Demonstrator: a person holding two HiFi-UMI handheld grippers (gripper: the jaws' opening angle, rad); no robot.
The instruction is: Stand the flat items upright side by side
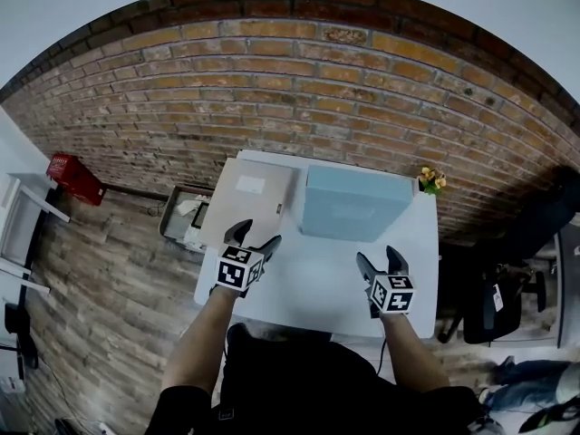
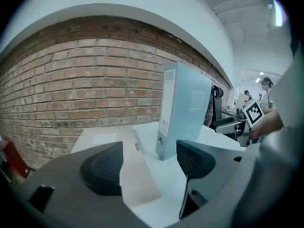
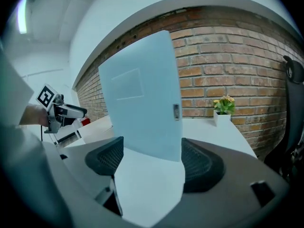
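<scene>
Head view shows the beige folder [image 1: 246,198] lying flat on the white worktop [image 1: 317,279], straight ahead of the left gripper [image 1: 256,236] and just beyond its tips; its long axis runs away from those jaws toward the brick wall [image 1: 272,71], so its near short edge is the one presented to them. To the right of the left jaws' line stands the blue binder [image 1: 352,204], already upright; the left gripper view has the binder [image 2: 183,108] with its narrow spine turned toward that gripper, close beside the flat folder [image 2: 140,175] though whether the two touch cannot be told.

The left gripper [image 2: 147,163] has its jaws spread and empty; the folder's surface shows through the gap, but neither pad presses on it. The right gripper [image 1: 377,257] is likewise released; in the right gripper view the binder's broad face [image 3: 142,108] fills the gap between the jaws of that gripper [image 3: 152,160], yet it stands ahead of them with bare worktop between.

By this reading one item is up and one remains flat; the left hand is the nearer to the folder, while the right faces the binder and seems placed to steady it. A small potted plant [image 1: 431,180] sits ahead and right of the right jaws, clear of both items.
</scene>
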